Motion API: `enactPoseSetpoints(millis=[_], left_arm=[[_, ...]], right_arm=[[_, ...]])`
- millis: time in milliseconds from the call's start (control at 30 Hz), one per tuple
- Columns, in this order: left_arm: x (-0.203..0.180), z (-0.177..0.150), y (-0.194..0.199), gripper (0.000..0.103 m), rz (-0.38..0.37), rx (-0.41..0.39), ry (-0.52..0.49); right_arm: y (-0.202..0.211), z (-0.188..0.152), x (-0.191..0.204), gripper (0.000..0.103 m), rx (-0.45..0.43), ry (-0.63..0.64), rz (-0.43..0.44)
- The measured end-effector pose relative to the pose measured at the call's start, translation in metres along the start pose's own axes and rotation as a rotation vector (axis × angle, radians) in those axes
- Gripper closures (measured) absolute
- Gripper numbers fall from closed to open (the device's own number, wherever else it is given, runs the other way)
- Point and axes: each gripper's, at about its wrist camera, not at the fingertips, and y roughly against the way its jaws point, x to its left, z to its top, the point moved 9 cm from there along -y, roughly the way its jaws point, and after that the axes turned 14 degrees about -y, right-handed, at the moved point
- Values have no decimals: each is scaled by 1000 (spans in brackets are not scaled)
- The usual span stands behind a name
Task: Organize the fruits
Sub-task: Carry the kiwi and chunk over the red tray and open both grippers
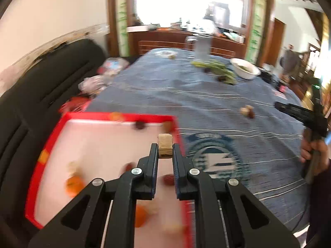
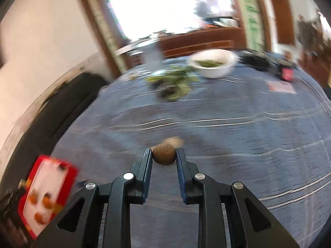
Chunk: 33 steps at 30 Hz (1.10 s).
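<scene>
Carrying: my left tongs clamp a beige fruit piece over the red tray.
Right tongs: gripping a brown round fruit above the worktop.
Done: several fruits in the tray.
Left: two pieces at 2 o'clock.

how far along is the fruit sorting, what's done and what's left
Done: several fruits lie in the red tray. In hand: the left tongs grip a tan piece over the tray; the right tongs grip a brown fruit. Left: two pieces on the cloth.
</scene>
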Motion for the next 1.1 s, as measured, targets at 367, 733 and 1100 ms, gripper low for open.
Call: enactPoseSetpoints(millis=[367,733,1100], left_arm=[[74,-31,11,88,87,-16,99],[84,-6,-28,88,45,15,61],[80,-30,-68,88,10,177,88]], right_arm=[[-15,-96,189,81,165,291,269],[-76,-139,223,81,331,277,215],[-91,-166,226,80,422,288,191]])
